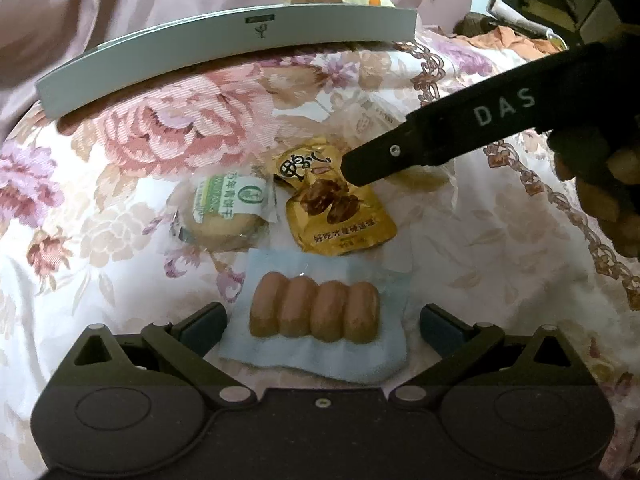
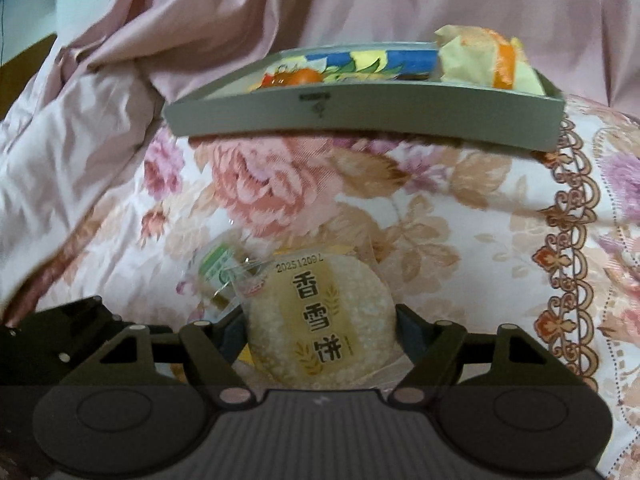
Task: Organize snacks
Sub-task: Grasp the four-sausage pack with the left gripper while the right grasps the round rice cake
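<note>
My right gripper point(image 2: 320, 334) has its fingers point(image 2: 408, 330) closed against the two edges of a round rice cracker packet point(image 2: 320, 320), which sits upright between them with its printed face toward the camera; I judge the grip is on the wrapper's rim so the brittle disc inside is not crushed. My left gripper point(image 1: 322, 322) is spread wide with nothing in it, hovering low over the sausage pack point(image 1: 316, 312), whose four links lie side by side on a pale blue backing, squarely between the open fingers point(image 1: 204, 322), so a straight closing would catch it across its short sides. Just beyond it on the flowered bedspread point(image 1: 120, 152) lie a green-labelled biscuit packet point(image 1: 226, 212) and a gold pouch point(image 1: 336, 208), nearly touching each other, with the right gripper's dark body reaching in over the pouch from the right side. The grey tray point(image 2: 360, 116) rests at the far edge of the bedspread against the pink quilt point(image 2: 240, 12); it holds a colourful printed wrapper and a yellow-and-orange packet point(image 2: 488, 64) propped in its right corner. That looks to be where the snacks are gathered, so the cracker should go there next, clear of the propped packet, while the three loose packets wait on the bed.
</note>
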`<act>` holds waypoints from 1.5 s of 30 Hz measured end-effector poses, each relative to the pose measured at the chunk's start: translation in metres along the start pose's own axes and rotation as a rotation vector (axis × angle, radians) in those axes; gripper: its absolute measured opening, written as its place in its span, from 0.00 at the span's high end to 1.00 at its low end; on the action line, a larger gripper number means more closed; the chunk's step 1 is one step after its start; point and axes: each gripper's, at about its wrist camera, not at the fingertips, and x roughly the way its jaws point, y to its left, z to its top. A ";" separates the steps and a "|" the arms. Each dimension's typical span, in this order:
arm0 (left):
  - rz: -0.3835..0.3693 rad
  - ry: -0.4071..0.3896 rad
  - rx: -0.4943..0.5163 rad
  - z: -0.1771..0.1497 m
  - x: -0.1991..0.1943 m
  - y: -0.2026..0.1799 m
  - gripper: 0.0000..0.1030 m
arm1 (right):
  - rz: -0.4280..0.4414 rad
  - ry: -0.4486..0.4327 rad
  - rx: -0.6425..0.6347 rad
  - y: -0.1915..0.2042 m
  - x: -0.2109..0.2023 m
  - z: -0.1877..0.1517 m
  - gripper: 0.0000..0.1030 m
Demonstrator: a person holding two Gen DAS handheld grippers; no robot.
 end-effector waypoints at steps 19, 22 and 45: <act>0.009 -0.002 -0.010 0.002 -0.002 -0.002 0.12 | 0.010 0.016 -0.009 0.002 0.002 -0.002 0.23; 0.017 -0.001 -0.013 0.001 -0.004 -0.004 0.13 | 0.009 0.013 -0.010 0.003 0.000 -0.002 0.23; 0.238 -0.149 -0.084 0.023 -0.053 0.020 0.14 | -0.012 -0.168 0.000 0.008 -0.021 -0.006 0.23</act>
